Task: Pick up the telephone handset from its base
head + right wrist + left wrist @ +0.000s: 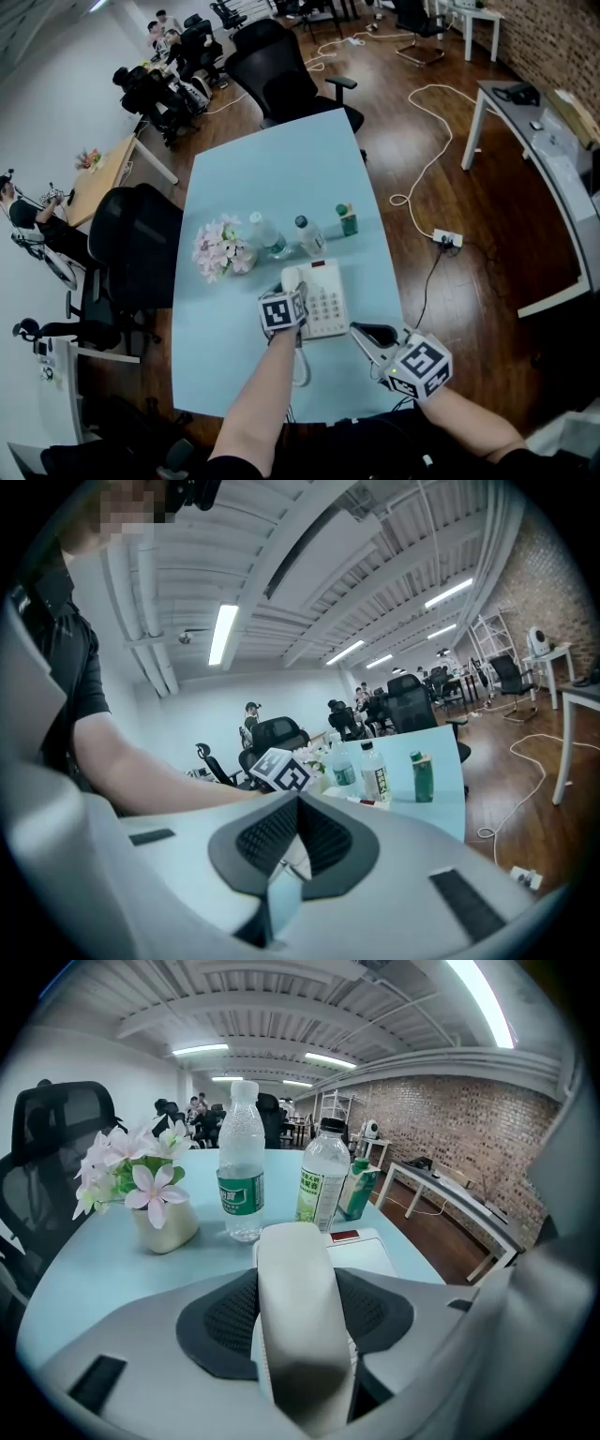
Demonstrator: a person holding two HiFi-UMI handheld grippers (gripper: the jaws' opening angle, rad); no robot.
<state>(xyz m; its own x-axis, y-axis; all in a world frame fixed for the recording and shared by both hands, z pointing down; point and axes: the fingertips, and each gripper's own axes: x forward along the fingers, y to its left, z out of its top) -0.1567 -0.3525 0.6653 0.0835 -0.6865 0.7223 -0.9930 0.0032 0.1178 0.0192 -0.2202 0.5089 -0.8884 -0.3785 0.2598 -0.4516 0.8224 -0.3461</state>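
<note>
Left gripper (296, 1326), closed on the telephone handset (292, 1269); dark pads (220, 1321) pressed against both long sides, at a fairly wide opening. In the head view, same gripper (294, 296) at the end of a bare forearm (258, 403), angled down over the left side of the telephone base (328, 300), marker cube (281, 312) uppermost. Handset (292, 275) lying lengthwise along that left side of the base; lifted or seated, not to be told. Curly cord (300, 367) trailing from the phone toward the near edge of the table (272, 169).

Right gripper (298, 803), pads together at the tips, nothing held; only a sliver of pale table surface visible in the gap below. In the head view, right gripper (364, 331) just right of the base, near the table's near right corner, apart from the phone.

Phone close to the near edge, right of centre. Beyond it, across the middle of the table, from the left edge toward the right edge: pot of pink and white flowers (221, 249), one clear water bottle (269, 236), a second water bottle (309, 234), green carton (348, 218). Black office chair (131, 244) at the left edge, another chair (281, 75) at the far edge. Power strip (446, 238) on the wooden floor, right of the table.
</note>
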